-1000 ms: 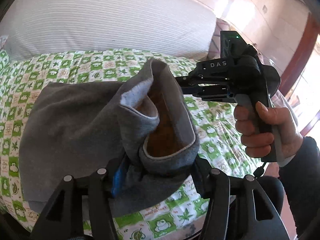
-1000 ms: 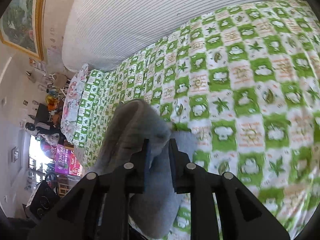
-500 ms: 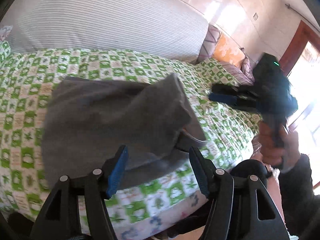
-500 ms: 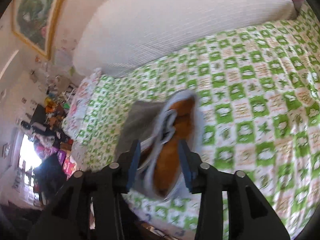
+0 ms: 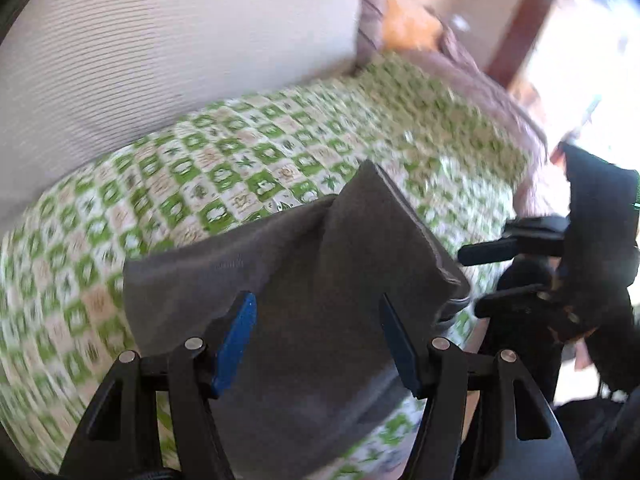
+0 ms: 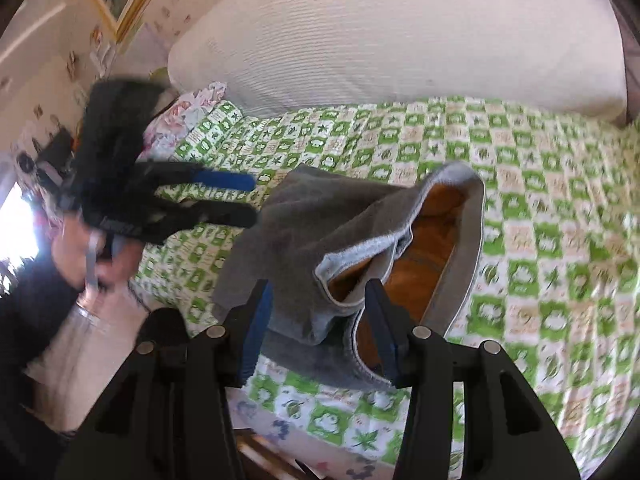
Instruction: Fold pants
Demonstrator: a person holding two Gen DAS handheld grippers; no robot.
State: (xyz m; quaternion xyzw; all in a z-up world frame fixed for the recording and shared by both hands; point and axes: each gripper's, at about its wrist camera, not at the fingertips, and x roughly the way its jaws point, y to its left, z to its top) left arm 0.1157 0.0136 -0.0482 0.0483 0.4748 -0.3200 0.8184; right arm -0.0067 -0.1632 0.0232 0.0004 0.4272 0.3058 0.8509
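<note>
Green-and-white checked bedding is spread over the bed, with a pale ribbed headboard behind it. Grey pants are heaped near the bed's front edge, not gripped by anything. Only in the right view is the waistband seen gaping, showing an orange lining. The left gripper is spread wide over the cloth; the right gripper is wide too. Each gripper is also caught in the other's view, blurred, beside the pants.
</note>
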